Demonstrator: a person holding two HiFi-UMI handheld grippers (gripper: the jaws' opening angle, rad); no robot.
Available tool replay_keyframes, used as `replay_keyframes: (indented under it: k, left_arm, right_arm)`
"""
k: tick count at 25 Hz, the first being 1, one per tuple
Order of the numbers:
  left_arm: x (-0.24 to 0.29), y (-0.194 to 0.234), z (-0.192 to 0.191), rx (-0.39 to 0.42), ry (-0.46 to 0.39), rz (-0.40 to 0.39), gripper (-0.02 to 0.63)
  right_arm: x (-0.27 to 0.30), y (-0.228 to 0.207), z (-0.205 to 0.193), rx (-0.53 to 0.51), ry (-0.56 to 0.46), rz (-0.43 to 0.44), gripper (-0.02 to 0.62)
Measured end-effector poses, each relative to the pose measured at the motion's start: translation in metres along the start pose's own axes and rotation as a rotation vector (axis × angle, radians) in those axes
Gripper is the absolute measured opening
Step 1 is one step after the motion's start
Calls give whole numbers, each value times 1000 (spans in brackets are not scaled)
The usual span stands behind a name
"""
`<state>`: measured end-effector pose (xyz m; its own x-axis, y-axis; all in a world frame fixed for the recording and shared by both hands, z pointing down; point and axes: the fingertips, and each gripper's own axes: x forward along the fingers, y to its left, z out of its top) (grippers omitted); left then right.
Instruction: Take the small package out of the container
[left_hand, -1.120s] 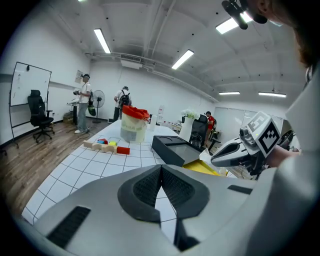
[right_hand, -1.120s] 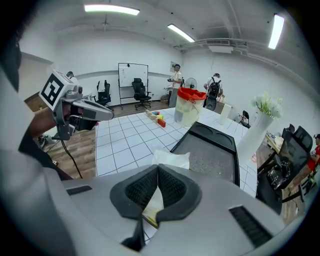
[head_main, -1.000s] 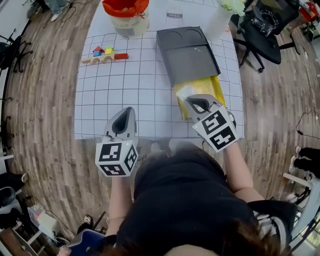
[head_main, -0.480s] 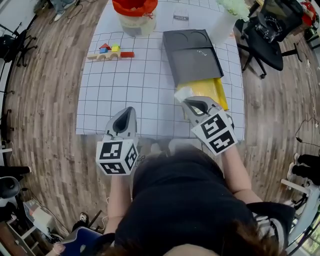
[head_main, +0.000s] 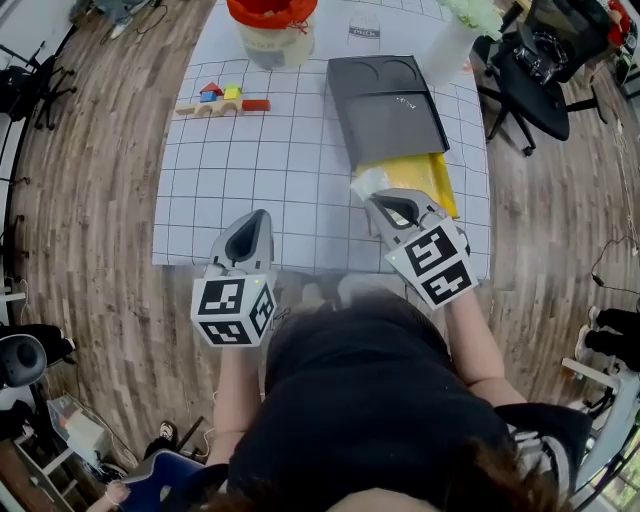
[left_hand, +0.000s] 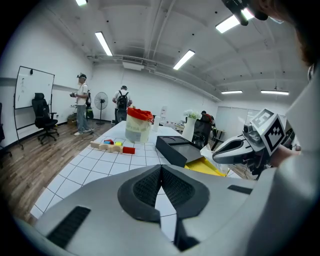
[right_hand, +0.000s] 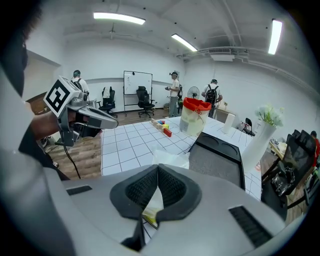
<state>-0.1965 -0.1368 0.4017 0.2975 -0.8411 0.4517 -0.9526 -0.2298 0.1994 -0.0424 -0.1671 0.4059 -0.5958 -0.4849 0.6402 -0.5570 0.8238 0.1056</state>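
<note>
The container is a flat dark grey box (head_main: 388, 95) with a yellow inner tray (head_main: 425, 172) slid out of its near end. The small package (head_main: 365, 183), a crinkled clear-white packet with some yellow in it, sticks up at the tray's near left corner. My right gripper (head_main: 379, 204) is shut on its lower edge; in the right gripper view the packet (right_hand: 170, 159) rises from between the pads. My left gripper (head_main: 253, 226) hovers over the near edge of the table, to the left, shut and empty. The left gripper view shows the box (left_hand: 175, 148) and the right gripper (left_hand: 216, 155).
On the white gridded table (head_main: 290, 170) lie toy blocks (head_main: 225, 99) at the far left, with a red-lidded jar (head_main: 270, 25) and a white vase (head_main: 450, 45) at the back. An office chair (head_main: 540, 60) stands to the table's right. People stand far off in the room.
Almost nothing differs. The head view has shifted a little, and the right gripper still holds the packet at the tray's near left corner. The left gripper has stayed put.
</note>
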Motion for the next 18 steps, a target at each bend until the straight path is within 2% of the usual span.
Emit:
replay_keyframes:
  k: [18]
  left_arm:
    - [9,-6,0,5,12,-16,25]
  right_arm:
    - [1,-7,-3,15,-8,1,15]
